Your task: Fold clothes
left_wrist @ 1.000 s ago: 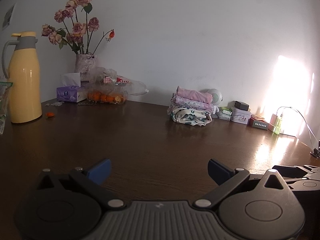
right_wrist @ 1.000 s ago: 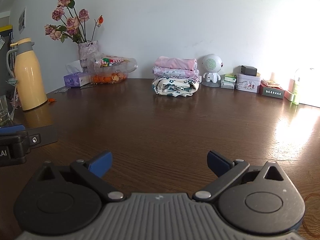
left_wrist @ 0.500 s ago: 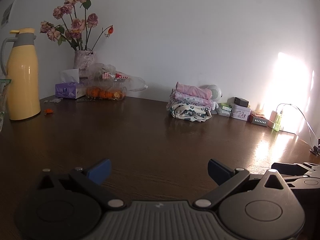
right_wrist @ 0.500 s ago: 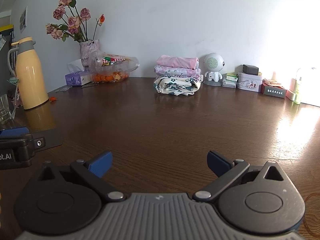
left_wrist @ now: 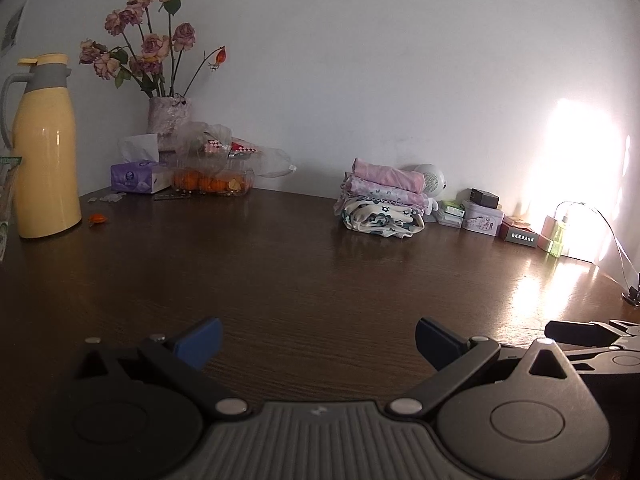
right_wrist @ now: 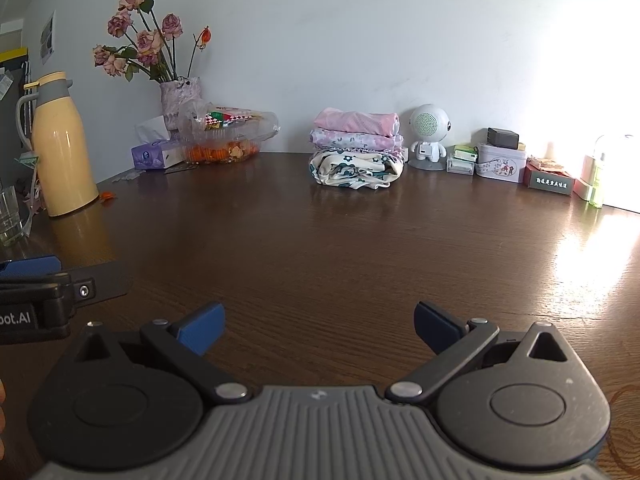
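Both my grippers sit low over the dark wooden table (right_wrist: 320, 240), fingers spread wide and holding nothing: left gripper (left_wrist: 318, 338), right gripper (right_wrist: 318, 326). The clothes (right_wrist: 356, 148) lie as a folded stack of three at the far edge, near the wall, well apart from both tools, with bare tabletop between. Beside the stack stand a round white robot figure (right_wrist: 429, 136), a tin (right_wrist: 502, 162) and small boxes; to its left, a tissue box (right_wrist: 154, 154), a vase of dried roses (right_wrist: 180, 100) and a yellow flask (right_wrist: 62, 148). My right view alone shows a drinking glass (right_wrist: 10, 216) at far left; my left view alone shows a cable (left_wrist: 616, 240) in the glare at right.
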Tool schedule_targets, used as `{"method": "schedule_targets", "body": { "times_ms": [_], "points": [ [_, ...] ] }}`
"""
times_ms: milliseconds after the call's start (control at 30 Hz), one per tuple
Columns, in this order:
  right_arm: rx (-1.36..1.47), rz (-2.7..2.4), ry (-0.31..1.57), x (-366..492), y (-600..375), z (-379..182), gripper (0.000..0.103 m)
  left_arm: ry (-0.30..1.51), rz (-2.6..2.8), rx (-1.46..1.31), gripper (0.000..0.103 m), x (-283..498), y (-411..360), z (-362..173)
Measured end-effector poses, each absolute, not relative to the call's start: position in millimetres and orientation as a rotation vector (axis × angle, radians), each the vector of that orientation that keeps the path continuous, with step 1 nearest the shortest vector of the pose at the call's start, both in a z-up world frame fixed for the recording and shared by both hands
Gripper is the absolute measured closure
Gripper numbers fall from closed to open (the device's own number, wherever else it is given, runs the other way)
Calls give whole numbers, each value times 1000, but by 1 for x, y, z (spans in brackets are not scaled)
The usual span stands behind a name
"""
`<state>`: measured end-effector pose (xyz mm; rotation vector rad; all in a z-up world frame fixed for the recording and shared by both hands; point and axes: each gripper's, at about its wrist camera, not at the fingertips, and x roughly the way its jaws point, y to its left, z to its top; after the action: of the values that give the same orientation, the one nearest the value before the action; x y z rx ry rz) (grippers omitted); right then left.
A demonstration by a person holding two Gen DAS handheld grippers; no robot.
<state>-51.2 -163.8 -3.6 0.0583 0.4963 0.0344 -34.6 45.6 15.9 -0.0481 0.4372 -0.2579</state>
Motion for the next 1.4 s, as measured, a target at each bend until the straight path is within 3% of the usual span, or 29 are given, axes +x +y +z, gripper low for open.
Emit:
{"method": "schedule_targets", "body": {
  "times_ms": [1400],
  "points": [
    [59,41,505,-50,-165,-4,0,429,-263,-31,0,-37,43,14]
  ]
}}
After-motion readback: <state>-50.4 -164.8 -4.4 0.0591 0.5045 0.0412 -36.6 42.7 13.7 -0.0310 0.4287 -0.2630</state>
